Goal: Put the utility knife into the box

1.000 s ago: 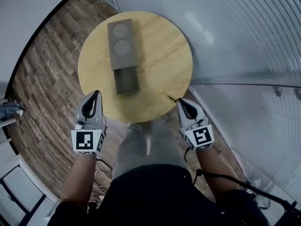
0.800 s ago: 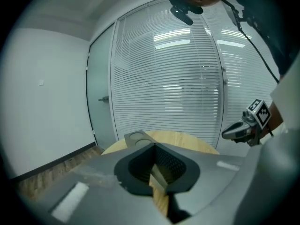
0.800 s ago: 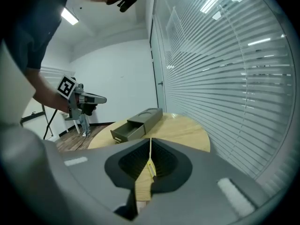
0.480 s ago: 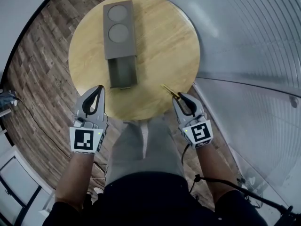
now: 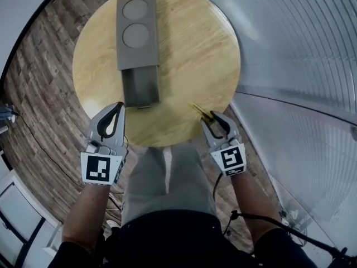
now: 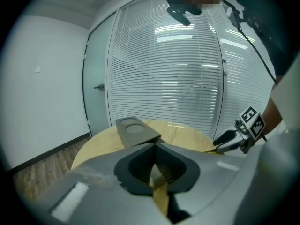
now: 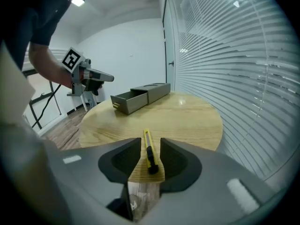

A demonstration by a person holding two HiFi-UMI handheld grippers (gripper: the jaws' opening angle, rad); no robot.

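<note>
R gripper (image 7: 150, 145) jaws just spread, slim yellow-black utility knife (image 7: 149, 154) loose between; L gripper (image 6: 153, 149) jaws shut, empty; grey rectangular box (image 7: 139, 97) at knife's 11 o'clock.

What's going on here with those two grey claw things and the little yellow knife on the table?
A person holds a claw-like gripper in each hand at the near edge of a round wooden table. The right gripper has its jaws apart, having just been opening, and the yellow utility knife lies on the table between them, not gripped. The left gripper is shut and holds nothing. The grey box sits farther back with its drawer pulled open.
</note>
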